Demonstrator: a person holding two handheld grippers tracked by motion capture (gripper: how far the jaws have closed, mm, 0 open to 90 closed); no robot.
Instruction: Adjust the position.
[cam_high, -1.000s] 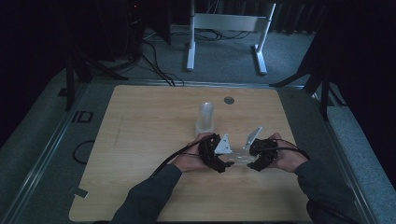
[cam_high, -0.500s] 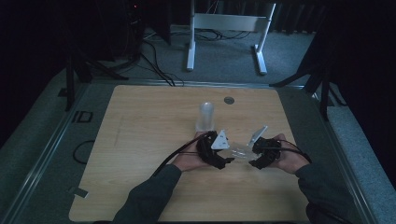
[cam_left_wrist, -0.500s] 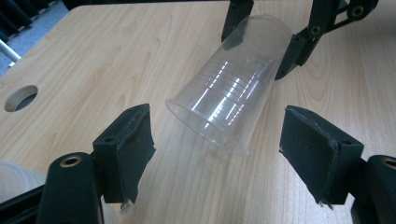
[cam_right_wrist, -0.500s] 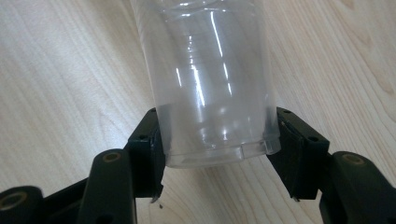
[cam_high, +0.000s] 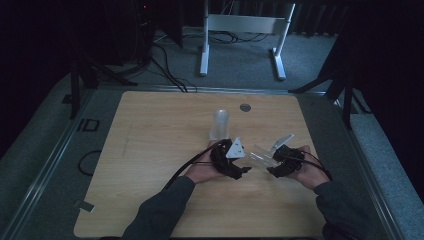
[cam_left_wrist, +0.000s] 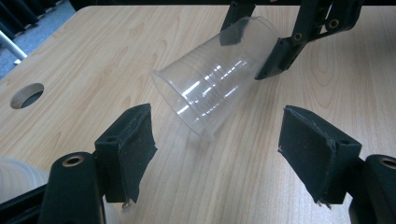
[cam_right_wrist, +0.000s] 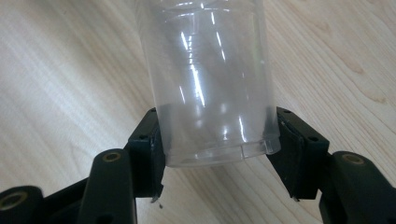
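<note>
A clear plastic cup (cam_right_wrist: 210, 79) is gripped near its base between the two black jaws of the right gripper (cam_high: 278, 161), which are closed against its sides. In the left gripper view the cup (cam_left_wrist: 215, 77) is seen tilted, its open mouth turned toward the left gripper's camera and its lower rim held close over the wood; whether the rim touches the desk cannot be told. In the high view the cup (cam_high: 260, 155) is held above the desk (cam_high: 150, 150), nearer the front edge than the back and a little right of the middle, between the two grippers.

The left gripper (cam_high: 246, 171) is held wide open, with nothing between its padded jaws, and is pointed at the mouth of the cup from just beside it. Both grippers are carried in a person's hands, whose sleeved forearms come in from the front edge.

A stack of clear cups (cam_high: 219, 125) is stood upright behind the left gripper, toward the back edge. A round hole (cam_high: 245, 107) is set in the desk close to the back edge, just right of that stack.
</note>
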